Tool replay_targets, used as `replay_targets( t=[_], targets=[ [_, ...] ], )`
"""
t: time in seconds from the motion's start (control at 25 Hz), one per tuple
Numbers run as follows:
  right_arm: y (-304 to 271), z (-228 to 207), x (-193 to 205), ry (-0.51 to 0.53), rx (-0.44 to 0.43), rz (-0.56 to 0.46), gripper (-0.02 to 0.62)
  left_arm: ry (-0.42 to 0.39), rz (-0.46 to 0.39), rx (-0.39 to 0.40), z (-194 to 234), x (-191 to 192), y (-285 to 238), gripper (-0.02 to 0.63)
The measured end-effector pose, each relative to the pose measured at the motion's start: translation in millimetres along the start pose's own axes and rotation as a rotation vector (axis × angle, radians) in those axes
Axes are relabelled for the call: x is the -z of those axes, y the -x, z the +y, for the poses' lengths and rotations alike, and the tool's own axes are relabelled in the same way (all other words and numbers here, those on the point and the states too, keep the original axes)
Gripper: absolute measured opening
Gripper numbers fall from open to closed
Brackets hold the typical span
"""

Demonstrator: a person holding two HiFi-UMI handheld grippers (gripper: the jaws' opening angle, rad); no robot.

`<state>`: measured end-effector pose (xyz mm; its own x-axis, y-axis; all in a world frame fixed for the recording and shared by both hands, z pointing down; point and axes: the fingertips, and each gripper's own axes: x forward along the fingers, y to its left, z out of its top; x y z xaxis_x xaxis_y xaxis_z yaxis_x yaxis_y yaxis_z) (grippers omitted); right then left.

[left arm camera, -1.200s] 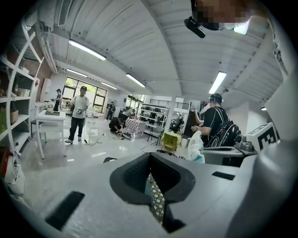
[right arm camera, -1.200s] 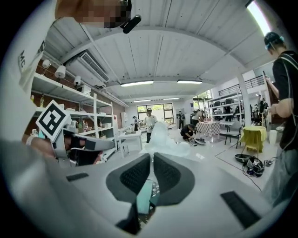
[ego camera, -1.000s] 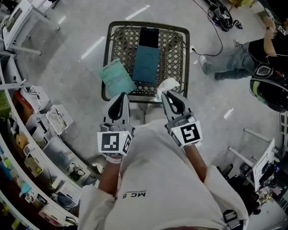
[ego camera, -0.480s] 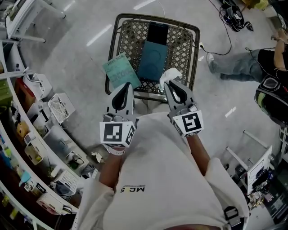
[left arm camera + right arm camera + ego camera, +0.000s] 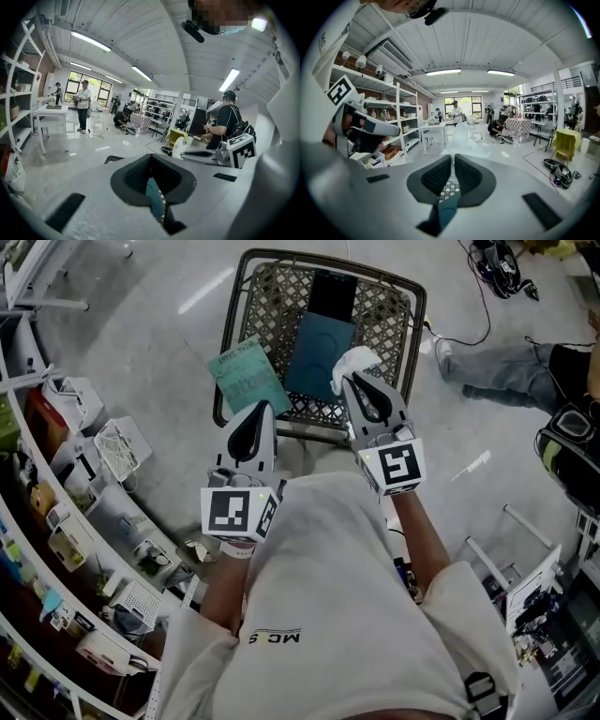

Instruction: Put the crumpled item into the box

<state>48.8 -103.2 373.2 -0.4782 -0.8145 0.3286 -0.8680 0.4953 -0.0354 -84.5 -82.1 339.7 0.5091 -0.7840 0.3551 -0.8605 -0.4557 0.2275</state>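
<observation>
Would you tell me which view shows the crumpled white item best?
The head view: the crumpled item sits at the right tongs' tips above the basket. The right gripper view shows it pale and blurred beyond the tips; the left gripper view, small and side-on.

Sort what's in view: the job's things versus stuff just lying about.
Job:
- crumpled white item, pinched in the right claw
- wire basket, likely the box

Lying about:
- teal flat pack and black item in the basket
- green booklet at its left rim
- shelf bins
- floor cables
- left claw, shut, empty
</observation>
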Motion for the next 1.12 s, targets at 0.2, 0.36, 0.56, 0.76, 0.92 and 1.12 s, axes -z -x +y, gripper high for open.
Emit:
replay_targets(
  t=[0.2, 0.36, 0.56, 0.76, 0.92, 1.12],
  targets=[
    [-35, -25, 8, -0.006, 0.001, 0.009, 0.035, -0.01, 0.027, -0.003, 4, 7, -23, 0.023],
    [-64, -43, 28, -0.014, 0.008, 0.037, 0.037, 0.001, 0.055, 0.0, 8, 19, -40, 0.024],
    [-107, -69, 62, 0.003, 0.008, 0.079, 0.037, 0.006, 0.081, -0.01, 15, 34, -59, 0.025],
    [-143, -97, 93, -0.032, 0.016, 0.134, 0.037, 0.027, 0.109, -0.02, 18, 48, -78, 0.024],
    [-176, -111, 113, 0.001, 0.004, 0.175, 0.037, 0.037, 0.123, -0.038, 24, 54, -92, 0.023],
    [-215, -129, 148, 0.076, -0.042, 0.264, 0.04, 0.039, 0.138, -0.047, 30, 65, -112, 0.023]
  ],
)
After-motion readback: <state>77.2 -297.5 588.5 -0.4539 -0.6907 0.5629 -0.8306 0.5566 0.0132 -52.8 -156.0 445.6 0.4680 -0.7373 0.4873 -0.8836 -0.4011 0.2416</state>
